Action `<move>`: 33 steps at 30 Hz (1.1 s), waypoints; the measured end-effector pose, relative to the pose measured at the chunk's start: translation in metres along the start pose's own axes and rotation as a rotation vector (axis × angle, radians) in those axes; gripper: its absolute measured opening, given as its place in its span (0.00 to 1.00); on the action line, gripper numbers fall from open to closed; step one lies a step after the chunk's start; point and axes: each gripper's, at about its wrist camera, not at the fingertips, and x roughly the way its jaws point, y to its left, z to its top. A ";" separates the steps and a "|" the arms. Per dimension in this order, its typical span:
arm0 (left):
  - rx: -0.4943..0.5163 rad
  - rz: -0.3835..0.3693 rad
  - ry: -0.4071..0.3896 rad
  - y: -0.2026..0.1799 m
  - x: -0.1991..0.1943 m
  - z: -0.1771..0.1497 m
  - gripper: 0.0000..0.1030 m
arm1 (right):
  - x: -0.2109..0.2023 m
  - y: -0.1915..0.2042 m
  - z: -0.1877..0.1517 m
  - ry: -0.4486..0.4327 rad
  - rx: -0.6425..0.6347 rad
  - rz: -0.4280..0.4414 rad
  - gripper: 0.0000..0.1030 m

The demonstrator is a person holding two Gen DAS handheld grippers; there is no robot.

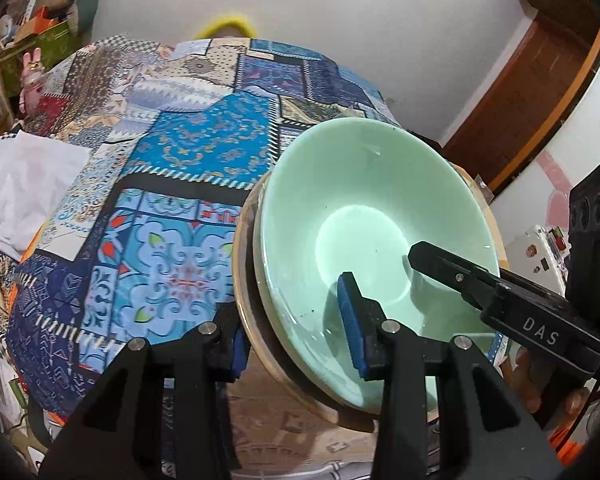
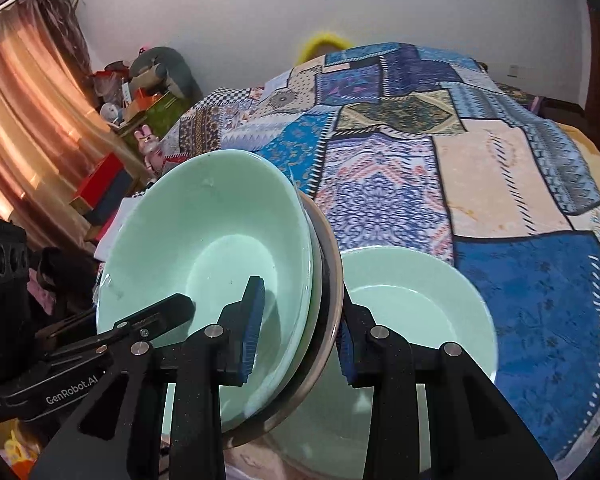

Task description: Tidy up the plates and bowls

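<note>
A pale green bowl (image 1: 360, 208) (image 2: 204, 232) tops a tilted stack of dishes whose outer rim (image 1: 244, 280) (image 2: 332, 264) is wider than the bowl. The stack is held up over the patterned cloth. My left gripper (image 1: 294, 332) is shut on the stack's left edge, one blue pad inside the bowl and the other under the rim. My right gripper (image 2: 300, 332) is shut on the opposite edge in the same way. Each view shows the other gripper's finger (image 1: 460, 276) (image 2: 160, 316) reaching into the bowl. A second pale green bowl (image 2: 420, 304) sits on the cloth just beyond the stack.
A blue patchwork cloth (image 1: 196, 152) (image 2: 480, 168) covers the wide surface below. White paper (image 1: 28, 184) lies at its left edge. Boxes and plush toys (image 2: 148, 92) crowd the far left beside an orange curtain (image 2: 20, 128). A wooden door frame (image 1: 540, 80) stands at the right.
</note>
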 end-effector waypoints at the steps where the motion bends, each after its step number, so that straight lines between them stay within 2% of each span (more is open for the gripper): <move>1: 0.006 -0.004 0.003 -0.004 0.001 0.000 0.38 | -0.003 -0.004 -0.001 -0.003 0.006 -0.003 0.29; 9: 0.041 -0.020 0.022 -0.032 0.011 -0.002 0.38 | -0.017 -0.027 -0.010 -0.015 0.033 -0.019 0.29; 18: 0.074 -0.023 0.075 -0.056 0.036 -0.006 0.38 | -0.018 -0.055 -0.022 0.014 0.074 -0.032 0.29; 33: 0.070 -0.009 0.151 -0.062 0.067 -0.015 0.38 | -0.003 -0.076 -0.033 0.073 0.114 -0.017 0.29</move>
